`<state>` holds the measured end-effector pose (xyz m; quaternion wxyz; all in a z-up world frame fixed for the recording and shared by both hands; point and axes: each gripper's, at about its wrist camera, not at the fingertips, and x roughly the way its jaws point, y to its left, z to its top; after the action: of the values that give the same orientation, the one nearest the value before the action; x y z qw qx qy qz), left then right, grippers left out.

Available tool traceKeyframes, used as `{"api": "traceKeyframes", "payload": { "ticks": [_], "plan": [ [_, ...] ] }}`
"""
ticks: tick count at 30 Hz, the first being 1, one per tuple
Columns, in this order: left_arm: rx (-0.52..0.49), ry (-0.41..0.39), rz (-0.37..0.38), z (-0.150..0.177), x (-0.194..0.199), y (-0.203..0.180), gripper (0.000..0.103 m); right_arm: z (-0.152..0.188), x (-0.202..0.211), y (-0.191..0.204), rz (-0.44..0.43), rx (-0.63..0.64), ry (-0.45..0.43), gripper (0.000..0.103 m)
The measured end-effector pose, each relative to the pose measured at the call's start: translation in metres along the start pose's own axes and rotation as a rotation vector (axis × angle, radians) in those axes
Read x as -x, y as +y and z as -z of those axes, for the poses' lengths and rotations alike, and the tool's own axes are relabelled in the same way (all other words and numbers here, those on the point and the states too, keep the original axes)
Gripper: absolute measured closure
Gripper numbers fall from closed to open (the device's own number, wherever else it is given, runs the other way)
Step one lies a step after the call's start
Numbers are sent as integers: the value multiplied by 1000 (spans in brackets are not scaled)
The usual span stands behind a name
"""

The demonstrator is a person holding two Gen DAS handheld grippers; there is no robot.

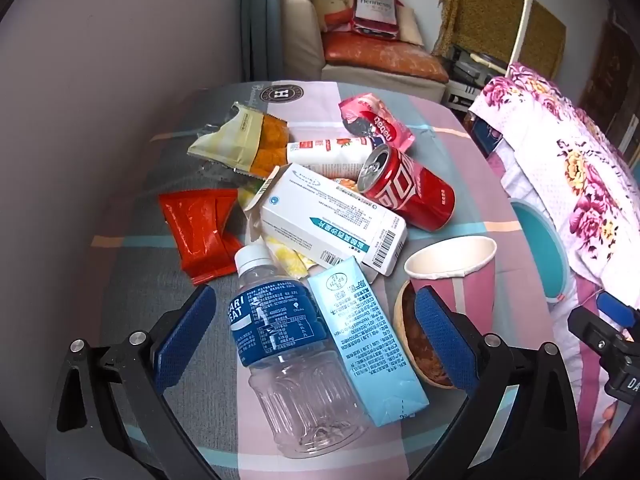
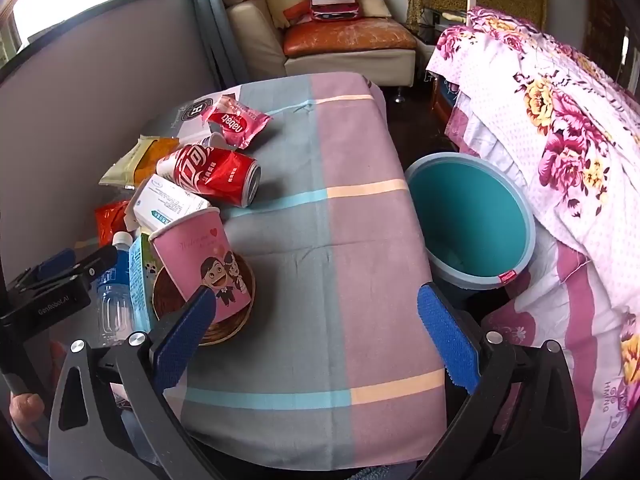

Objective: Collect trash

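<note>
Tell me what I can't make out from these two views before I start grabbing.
- Bin: its floor is hidden by its near wall in the right wrist view; the flowered bedding hides most of it in the left.
- Woven dish: its contents, hidden by the paper cup.
- Yellow wrapper: mostly buried under the white box.
</note>
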<state>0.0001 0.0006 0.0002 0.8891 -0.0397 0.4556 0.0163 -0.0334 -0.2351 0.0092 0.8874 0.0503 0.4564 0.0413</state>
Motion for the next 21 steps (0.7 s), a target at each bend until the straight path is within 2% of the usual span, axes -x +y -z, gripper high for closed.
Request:
{"api": "traceKeyframes", "payload": {
  "ticks": [21],
  "plan": [
    [1,-3,-7,-1,15,-2,3,-4,1,1,25,10,9,6]
  ]
}}
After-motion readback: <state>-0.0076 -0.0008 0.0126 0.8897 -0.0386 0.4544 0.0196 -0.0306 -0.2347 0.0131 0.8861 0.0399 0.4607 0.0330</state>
